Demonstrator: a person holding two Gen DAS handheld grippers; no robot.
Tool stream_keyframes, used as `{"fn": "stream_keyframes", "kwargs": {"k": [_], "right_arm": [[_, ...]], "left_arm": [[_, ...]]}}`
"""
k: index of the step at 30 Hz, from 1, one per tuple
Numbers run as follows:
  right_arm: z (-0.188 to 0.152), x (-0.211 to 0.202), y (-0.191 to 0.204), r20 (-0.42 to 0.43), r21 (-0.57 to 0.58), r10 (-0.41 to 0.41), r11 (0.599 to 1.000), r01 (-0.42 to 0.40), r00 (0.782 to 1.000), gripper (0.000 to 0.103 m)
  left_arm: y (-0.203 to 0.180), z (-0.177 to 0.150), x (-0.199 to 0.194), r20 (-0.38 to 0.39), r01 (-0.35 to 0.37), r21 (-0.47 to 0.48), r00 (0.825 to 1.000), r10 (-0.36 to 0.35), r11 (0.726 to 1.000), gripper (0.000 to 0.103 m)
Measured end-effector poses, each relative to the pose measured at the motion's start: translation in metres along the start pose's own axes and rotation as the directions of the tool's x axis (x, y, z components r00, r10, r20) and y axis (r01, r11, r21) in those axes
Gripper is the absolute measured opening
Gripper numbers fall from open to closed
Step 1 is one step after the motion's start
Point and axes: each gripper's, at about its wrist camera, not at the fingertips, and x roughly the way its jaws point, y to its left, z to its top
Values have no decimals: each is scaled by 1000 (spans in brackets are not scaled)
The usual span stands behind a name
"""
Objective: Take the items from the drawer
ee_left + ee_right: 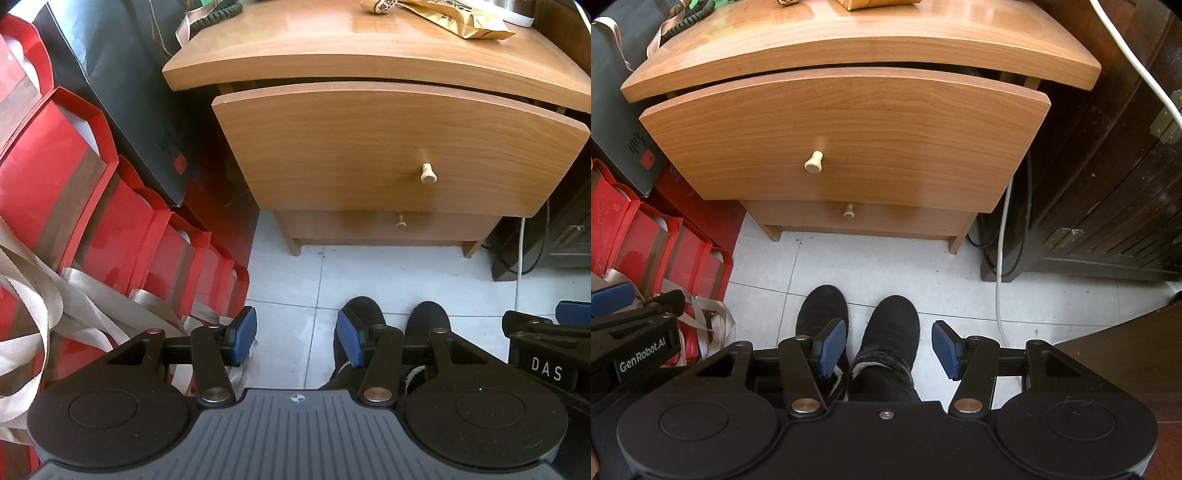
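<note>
Floor of pale square tiles point(871, 266), lit from above; both views look steeply down at it. Far centre stands a small bedside cabinet of orange-brown wood with curved top point(849, 40). Its upper drawer with bowed wooden front point(849, 133) is pulled out a little, a dark slit showing behind the top edge; contents not visible. Cream round wooden knob point(814, 163) sits mid-front. Below it, a lower drawer point(886, 218) is flush with its own small knob point(848, 211).

Left of cabinet: a black paper bag with red square mark point(140, 122) leaning on it, then a row of red gift bags with beige ribbon handles point(110, 221) running near-left, crowding that side. Right: dark brown wooden furniture with brass hinges point(1108, 184), black and white cables point(1001, 258) hanging in the gap. On the cabinet top: a gold foil packet point(461, 22), coiled dark cord point(218, 14).

Left gripper point(297, 341): blue pads apart, nothing between, over bare tile. Right gripper point(888, 349): pads likewise apart and empty, over the person's two black shoes point(894, 325). Both are well short of the drawer
</note>
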Motion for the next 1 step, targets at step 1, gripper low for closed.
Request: {"fn": "stream_keyframes", "kwargs": {"k": [1], "right_arm": [[0, 0, 0, 0, 0, 0, 1000, 0, 1000, 51]], "left_arm": [[1, 0, 0, -4, 5, -2, 1000, -5, 1000, 51]]}}
